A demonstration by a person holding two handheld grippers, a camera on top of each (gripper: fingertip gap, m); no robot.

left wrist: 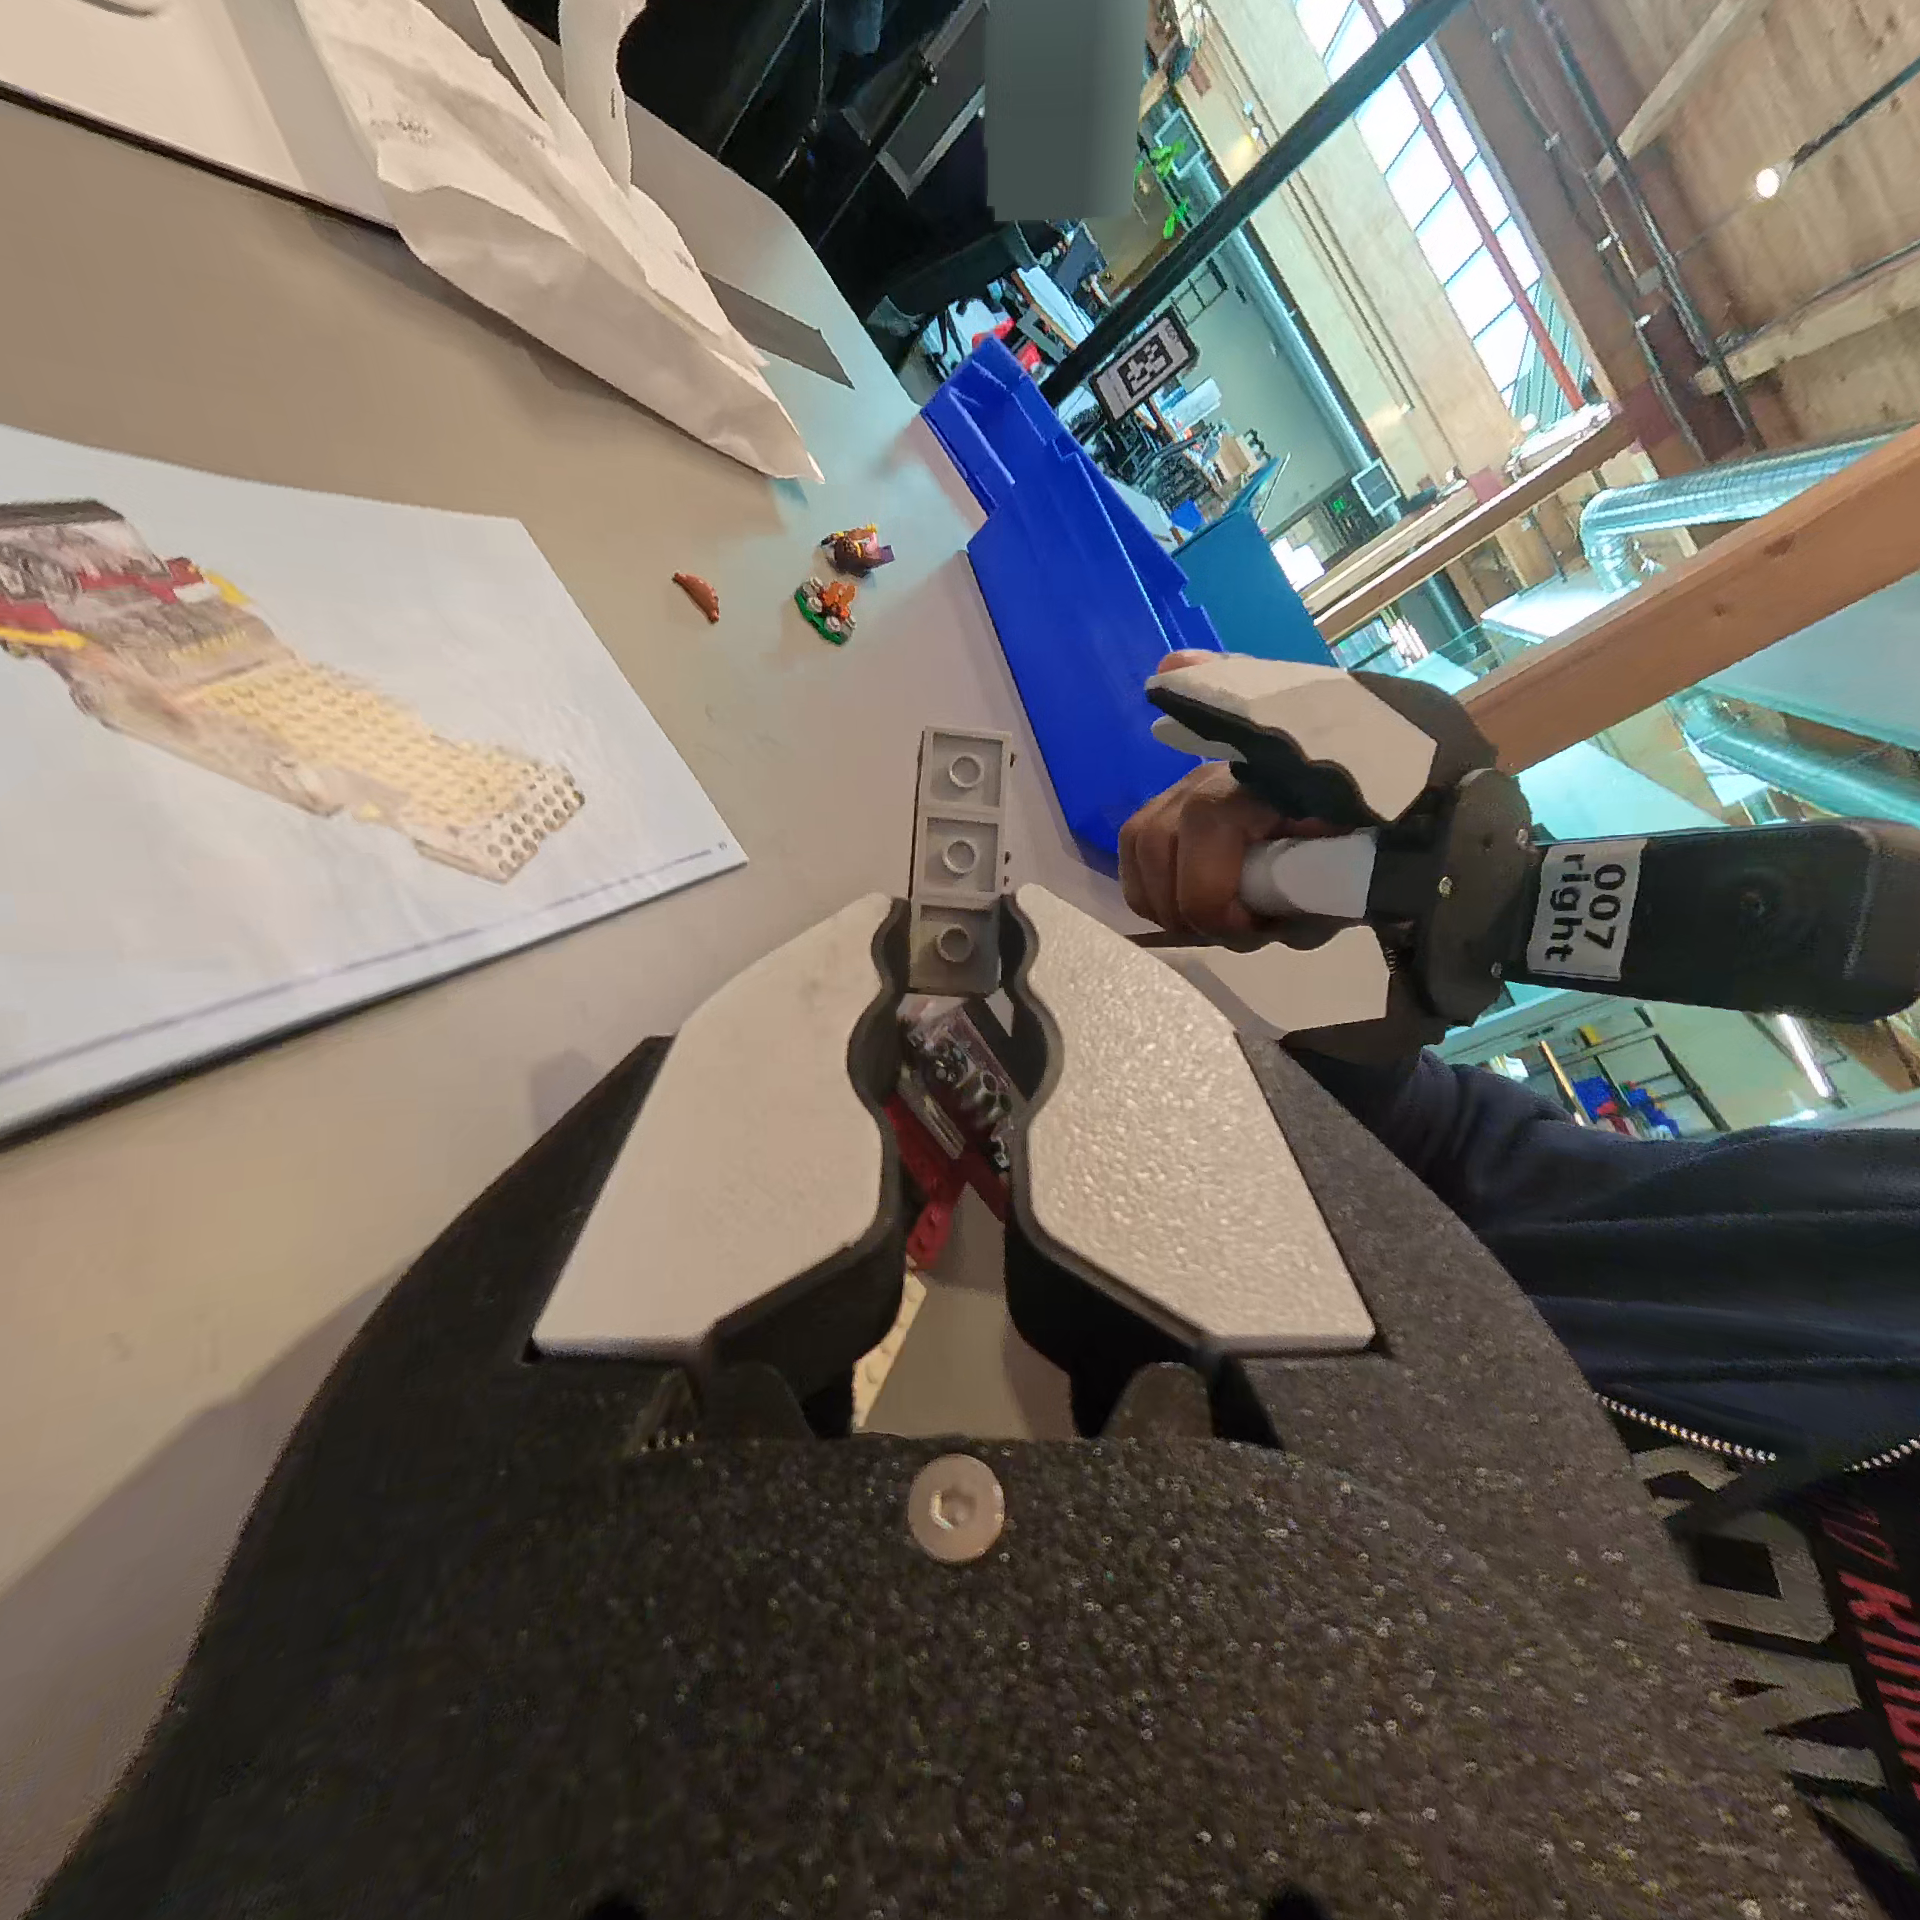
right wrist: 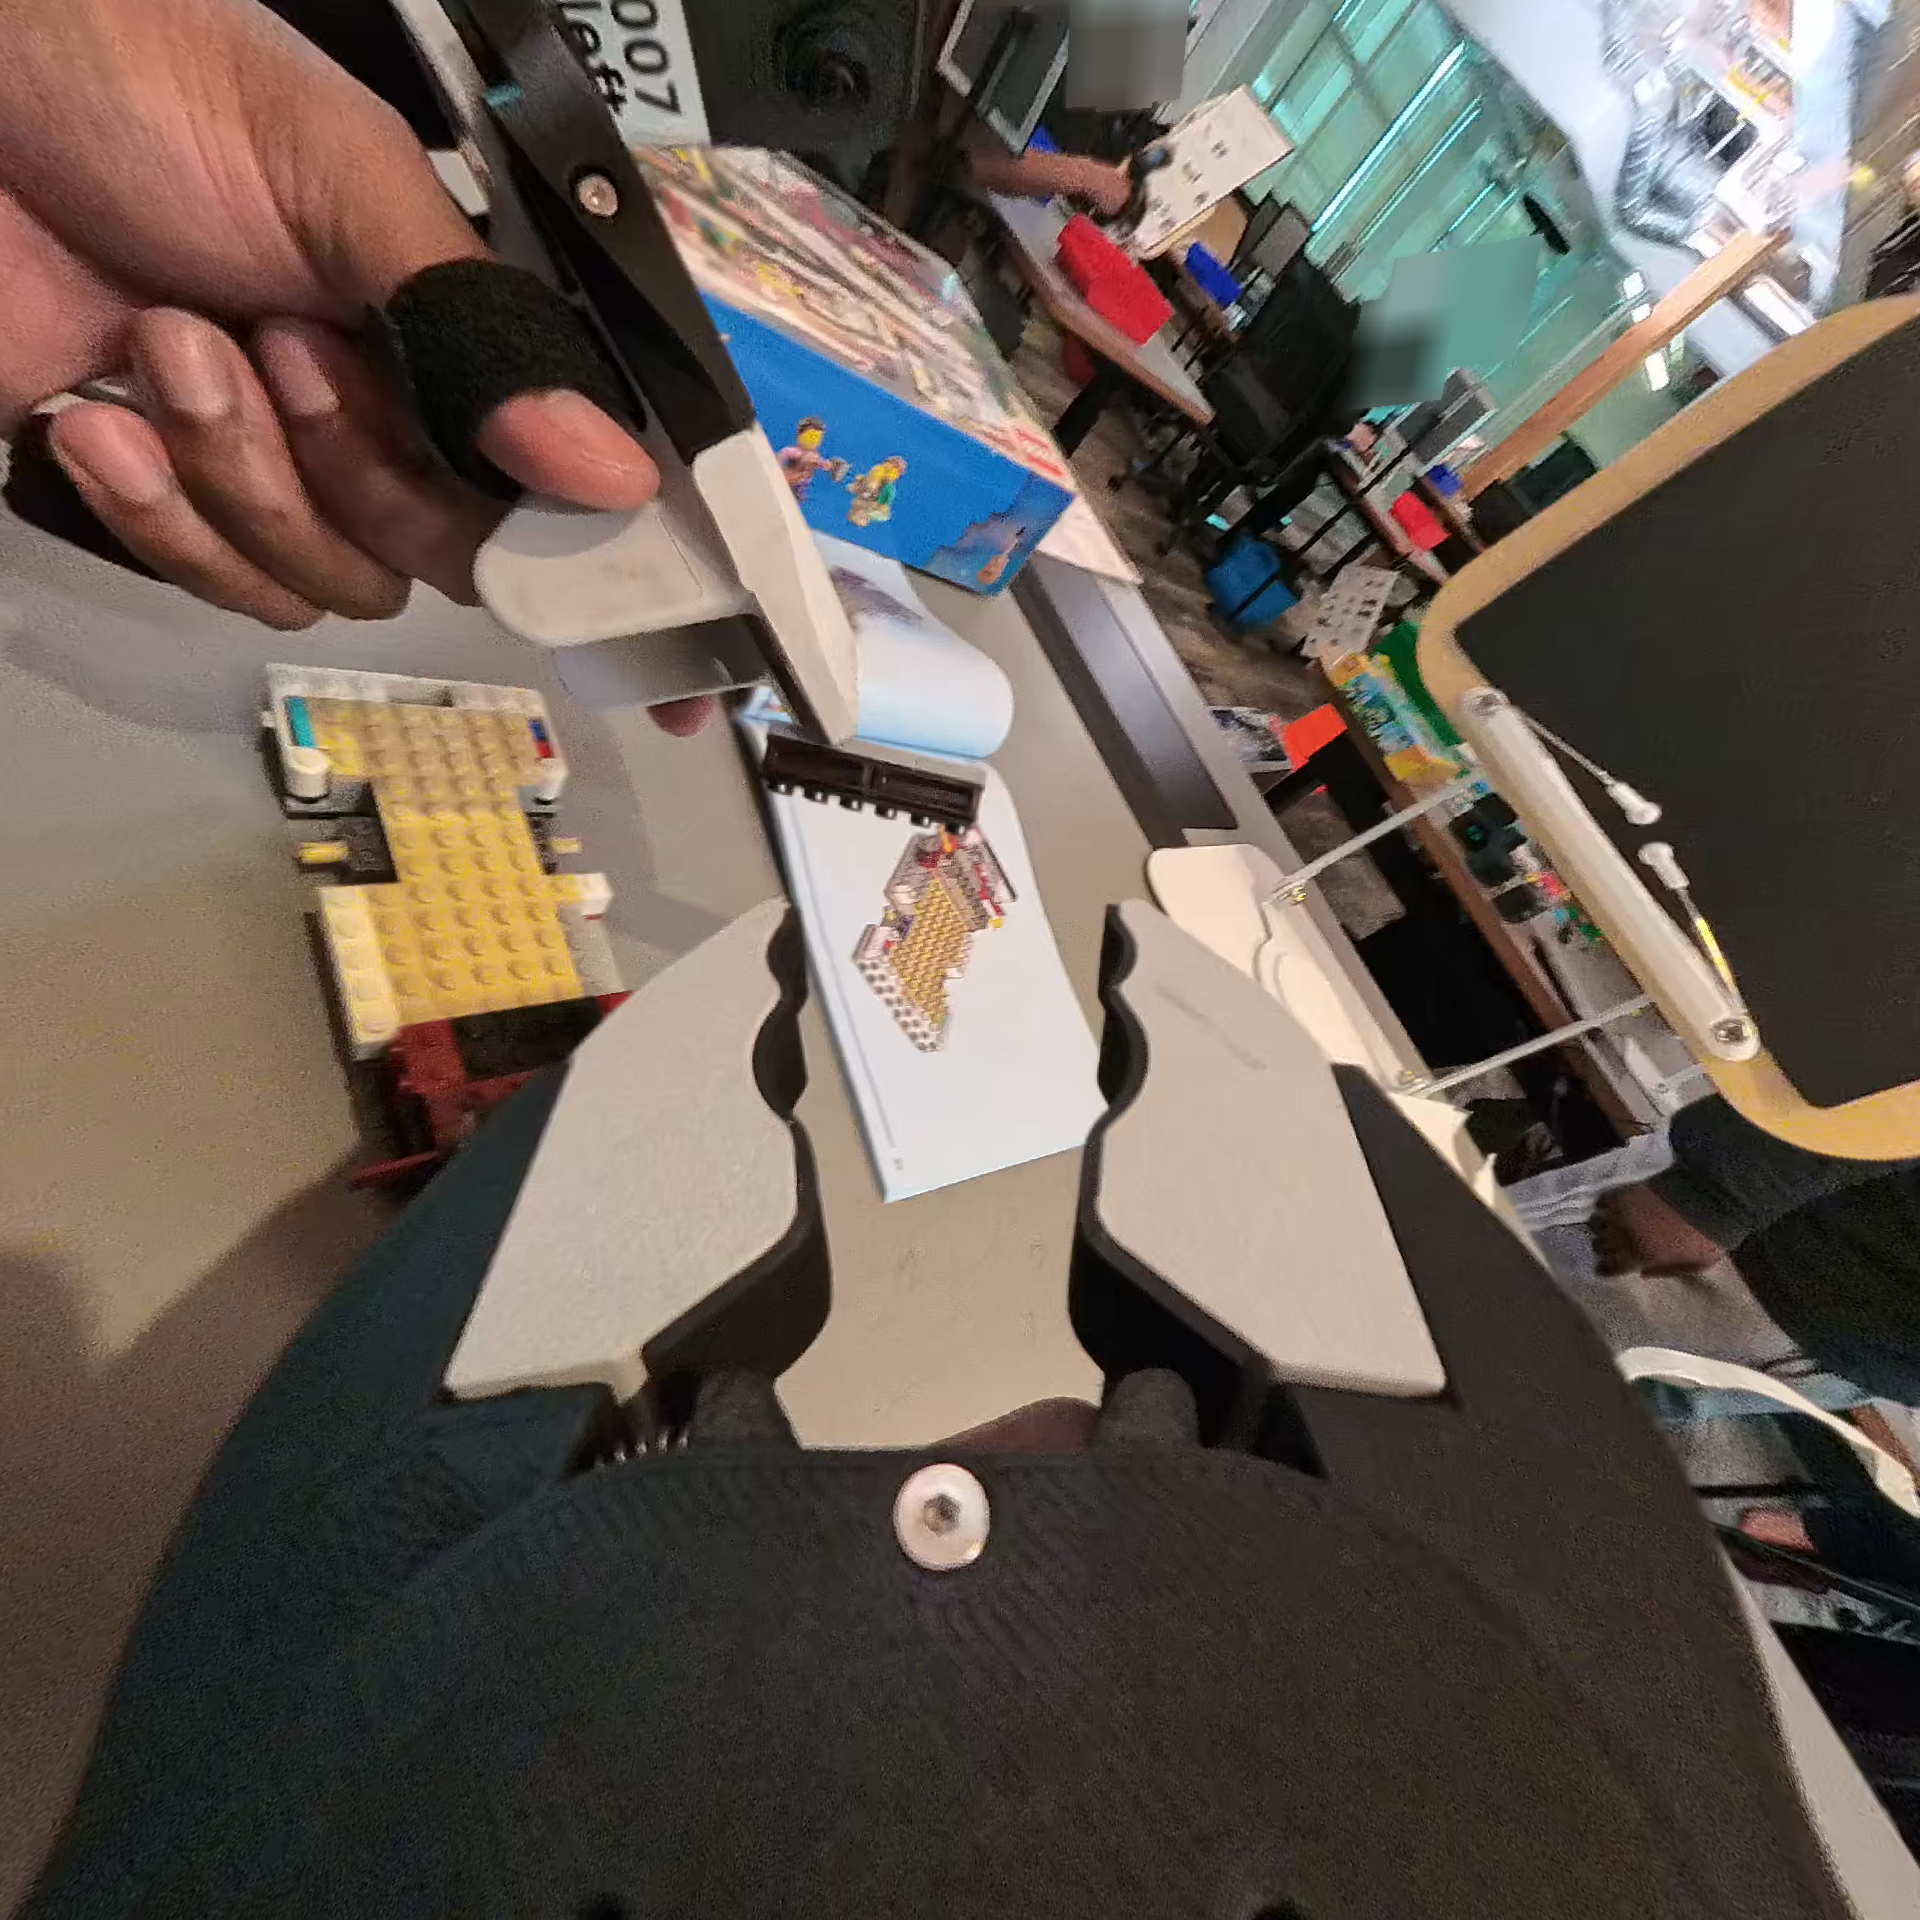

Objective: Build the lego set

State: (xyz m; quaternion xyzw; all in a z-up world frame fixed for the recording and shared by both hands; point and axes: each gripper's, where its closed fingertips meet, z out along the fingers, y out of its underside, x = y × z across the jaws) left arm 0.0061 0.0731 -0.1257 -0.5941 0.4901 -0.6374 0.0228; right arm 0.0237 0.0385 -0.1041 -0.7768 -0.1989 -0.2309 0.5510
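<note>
My left gripper (left wrist: 954, 914) is shut on a long grey studded brick (left wrist: 961, 831). It grips the brick by its near end, and the rest sticks out forward above the table. In the right wrist view the same brick (right wrist: 873, 792) looks dark and hangs from the left gripper's fingers (right wrist: 790, 582) over an open instruction booklet (right wrist: 966, 1039). My right gripper (right wrist: 948, 925) is open and empty, a little short of that brick. One of its fingers (left wrist: 1299, 717) shows at the right of the left wrist view. A yellow-studded brick build (right wrist: 447, 883) lies on the table to the left.
The booklet (left wrist: 312, 748) lies left of the left gripper. Beyond it are a blue bin (left wrist: 1081, 644), small loose pieces (left wrist: 831, 603) and a white paper bag (left wrist: 582, 260). A blue set box (right wrist: 894, 416) sits behind the booklet. A black chair (right wrist: 1714, 727) stands at the right. The tips of one gripper are about 5 cm away from the tips of the other.
</note>
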